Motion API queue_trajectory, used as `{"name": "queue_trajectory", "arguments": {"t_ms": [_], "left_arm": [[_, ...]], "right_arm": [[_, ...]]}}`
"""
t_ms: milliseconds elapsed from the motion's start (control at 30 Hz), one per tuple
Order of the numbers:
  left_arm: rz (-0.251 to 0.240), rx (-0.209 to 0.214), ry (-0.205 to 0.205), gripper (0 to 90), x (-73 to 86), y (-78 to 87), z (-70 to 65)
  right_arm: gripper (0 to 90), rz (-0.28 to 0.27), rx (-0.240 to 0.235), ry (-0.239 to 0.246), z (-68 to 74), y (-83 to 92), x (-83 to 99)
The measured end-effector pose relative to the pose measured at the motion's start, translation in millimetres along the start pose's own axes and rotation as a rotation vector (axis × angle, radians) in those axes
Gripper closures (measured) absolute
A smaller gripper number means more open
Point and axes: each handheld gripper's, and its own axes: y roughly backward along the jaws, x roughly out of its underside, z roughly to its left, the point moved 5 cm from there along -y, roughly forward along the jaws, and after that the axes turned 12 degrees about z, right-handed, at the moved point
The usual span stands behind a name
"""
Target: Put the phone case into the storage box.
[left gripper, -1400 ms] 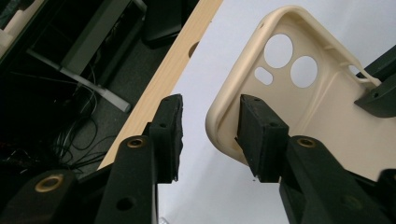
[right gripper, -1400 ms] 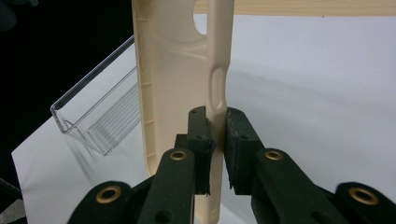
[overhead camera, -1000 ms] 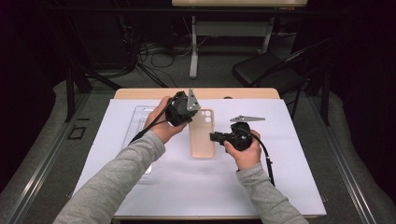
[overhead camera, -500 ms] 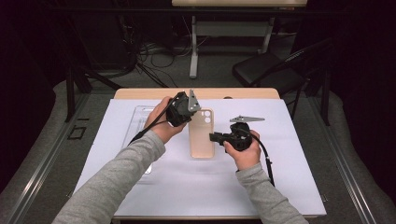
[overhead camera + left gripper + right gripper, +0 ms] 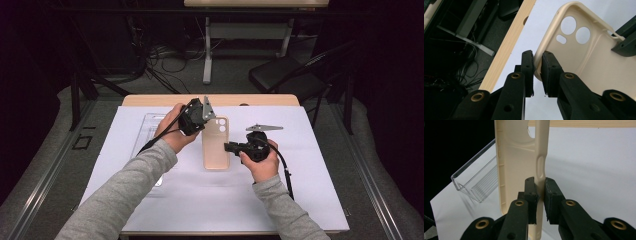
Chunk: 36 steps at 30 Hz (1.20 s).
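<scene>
The phone case (image 5: 216, 142) is a beige shell with camera cutouts at its far end. In the high view it sits over the middle of the white sheet (image 5: 310, 190) that covers the desk (image 5: 150, 100), lengthwise away from the person, between both hands.

Left claw (image 5: 209, 114): it meets the case at the far corner, beside the camera cutouts. In the left gripper view (image 5: 537, 66) its jaws have just been closing, and the case's rim now stands between the two pads, which press on it from both sides. The wooden desk edge runs just beyond the case's corner.

Right claw (image 5: 229, 146): it meets the case on its long side edge, nearer the person. In the right gripper view (image 5: 539, 192) the pads clamp the side wall just below the oval button recess. The jaws stand narrow, closed on the wall.

A clear plastic tray (image 5: 477, 180) lies on the sheet to the left of the case, apart from it.
</scene>
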Motion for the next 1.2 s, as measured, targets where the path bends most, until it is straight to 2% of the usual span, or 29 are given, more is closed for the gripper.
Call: {"name": "queue_trajectory", "arguments": {"t_ms": [367, 667, 1200], "left_arm": [[-0.004, -0.026, -0.032, 82.1, -0.6, 2.0, -1.0], [-0.009, -0.036, -0.040, 82.1, -0.9, 2.8, -1.5], [-0.002, -0.001, -0.033, 81.6, 0.5, 3.3, -0.1]], "right_arm": [[81.6, -0.003, 0.000, 0.000, 0.3, 0.4, -0.2], [81.4, -0.008, -0.001, 0.000, -0.2, 0.6, -0.5], [81.8, -0.008, 0.007, 0.007, -0.2, 0.4, 0.2]]}}
